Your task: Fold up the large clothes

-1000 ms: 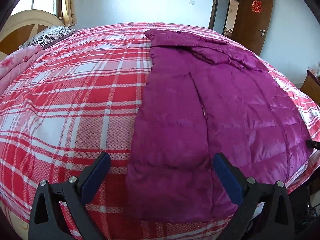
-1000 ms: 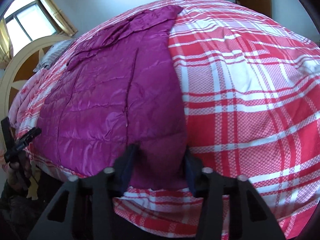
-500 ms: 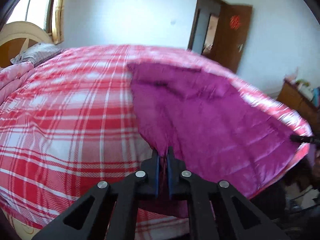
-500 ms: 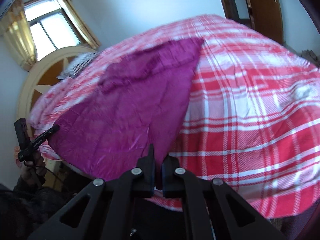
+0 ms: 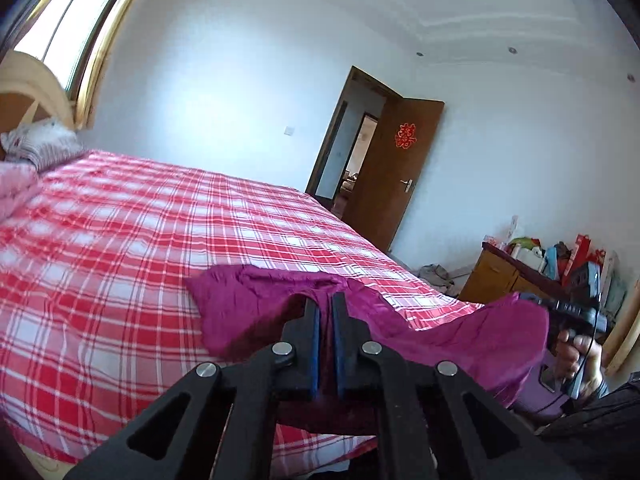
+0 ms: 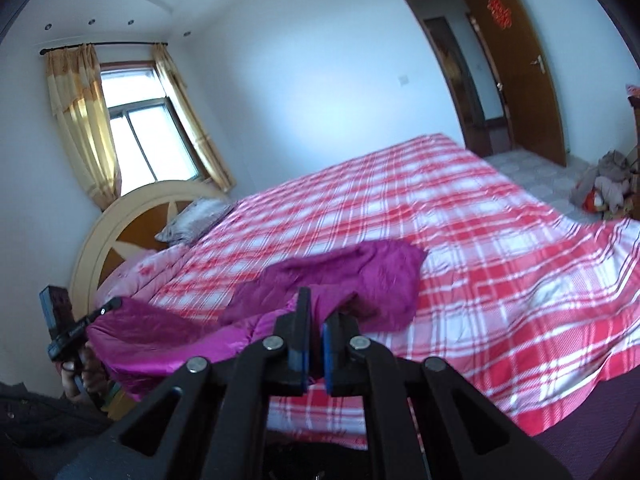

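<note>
Purple quilted jacket (image 5: 440,336): in the left wrist view, our left gripper (image 5: 325,312), wide open a second ago, is now clamped on the hem, lifted off the plaid bedspread (image 5: 120,240). We judge the lengthwise fold begun.

The right wrist view alone shows our right gripper (image 6: 314,320) pinching fabric and the collar end (image 6: 380,276) bunched on the bed.

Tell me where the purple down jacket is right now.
The purple down jacket is at the near edge of the red plaid bed, its hem lifted between the left gripper and right gripper, both clamped on it; its far part is still on the bedspread.
</note>
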`<action>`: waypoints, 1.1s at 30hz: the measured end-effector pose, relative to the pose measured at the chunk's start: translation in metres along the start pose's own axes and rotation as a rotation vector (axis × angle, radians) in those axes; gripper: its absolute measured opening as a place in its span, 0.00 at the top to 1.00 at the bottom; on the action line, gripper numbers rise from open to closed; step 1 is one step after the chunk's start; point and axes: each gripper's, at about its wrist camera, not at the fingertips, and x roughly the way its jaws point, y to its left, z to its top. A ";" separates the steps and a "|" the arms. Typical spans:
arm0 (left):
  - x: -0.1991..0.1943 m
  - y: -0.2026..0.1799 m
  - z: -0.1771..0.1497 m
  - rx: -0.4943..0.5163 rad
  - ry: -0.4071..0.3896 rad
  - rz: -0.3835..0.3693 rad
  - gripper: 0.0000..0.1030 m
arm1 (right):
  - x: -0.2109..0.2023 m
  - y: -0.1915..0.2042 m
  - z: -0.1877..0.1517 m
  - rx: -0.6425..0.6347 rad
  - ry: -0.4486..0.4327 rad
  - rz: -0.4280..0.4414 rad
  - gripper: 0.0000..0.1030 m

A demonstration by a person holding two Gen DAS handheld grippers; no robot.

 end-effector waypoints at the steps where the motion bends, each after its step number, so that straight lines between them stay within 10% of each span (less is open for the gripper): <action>1: 0.006 0.002 0.000 0.006 0.004 0.006 0.95 | 0.005 -0.004 0.003 0.009 0.001 -0.004 0.93; 18: 0.288 0.169 0.042 -0.236 0.239 0.129 0.92 | 0.240 -0.114 0.080 0.257 0.167 -0.134 0.94; 24: 0.317 0.198 0.047 -0.338 0.348 0.205 0.90 | 0.302 -0.138 0.065 0.276 0.258 -0.217 0.94; 26: 0.311 0.198 0.057 -0.294 0.306 0.290 0.84 | 0.312 -0.142 0.061 0.274 0.271 -0.234 0.94; 30: 0.292 0.186 0.073 -0.223 0.152 0.429 0.26 | 0.336 -0.144 0.057 0.258 0.298 -0.259 0.94; 33: 0.321 0.159 0.077 -0.128 0.140 0.380 0.25 | 0.352 -0.145 0.054 0.254 0.311 -0.275 0.94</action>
